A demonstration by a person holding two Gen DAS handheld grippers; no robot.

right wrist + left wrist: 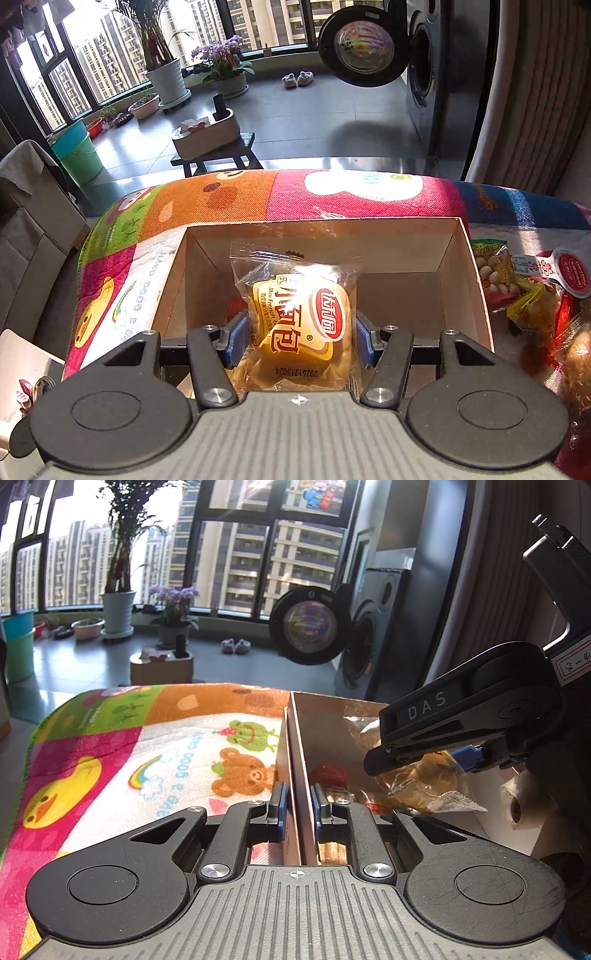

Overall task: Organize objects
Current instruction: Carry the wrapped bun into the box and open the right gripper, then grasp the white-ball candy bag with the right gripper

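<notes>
My right gripper [300,341] grasps a bread packet [301,325] above the box [465,266].
Clear wrapper, yellow bun, red-white logo; my left gripper [298,805] pinches the box wall.

A washing machine [424,70] stands at one o'clock, door [364,40] swung open. Slippers [297,78] sit at twelve, purple orchids [225,55] and a tall potted plant [162,55] toward eleven.

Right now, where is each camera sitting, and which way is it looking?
Left wrist view: sits on the left gripper, looking forward along its fingers, which clamp the box wall; the right gripper shows too.
Right wrist view: sits on the right gripper, looking into the box over the bread packet it holds.
Both share the box, bread packet, colourful mat, washing machine and windows.
</notes>
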